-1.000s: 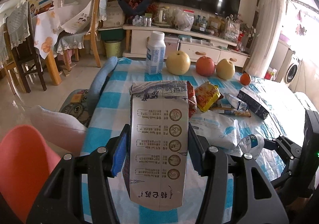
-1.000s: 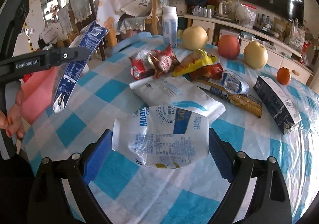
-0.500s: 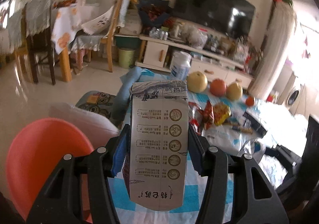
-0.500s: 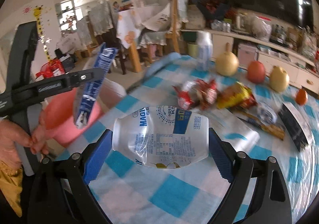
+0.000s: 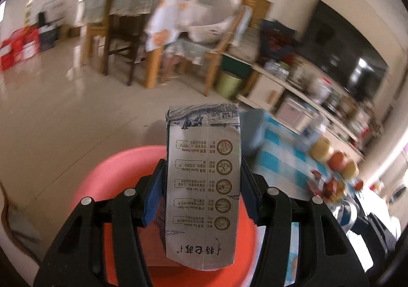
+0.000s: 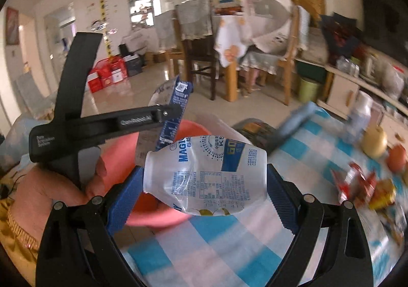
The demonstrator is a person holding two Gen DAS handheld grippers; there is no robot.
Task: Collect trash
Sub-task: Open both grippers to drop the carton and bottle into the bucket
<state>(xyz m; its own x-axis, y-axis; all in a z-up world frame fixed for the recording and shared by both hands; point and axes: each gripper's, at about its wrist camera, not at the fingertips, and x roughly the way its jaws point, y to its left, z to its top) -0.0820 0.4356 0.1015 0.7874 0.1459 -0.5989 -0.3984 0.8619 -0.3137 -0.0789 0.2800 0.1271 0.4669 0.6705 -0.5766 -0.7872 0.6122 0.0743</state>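
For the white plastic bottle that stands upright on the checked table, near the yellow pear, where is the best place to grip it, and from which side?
Probably around the straight middle of the white plastic bottle, coming level from the near table edge. It stands upright, its body is round and even, and the yellow pear crowds its right side. Blur hides finer detail.

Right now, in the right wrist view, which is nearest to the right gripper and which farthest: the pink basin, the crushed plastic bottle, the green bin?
1. Crushed plastic bottle: held between the right gripper's fingers.
2. Pink basin: just beyond, low and left, past the table edge.
3. Green bin: far back right, on the floor by the white cabinet.
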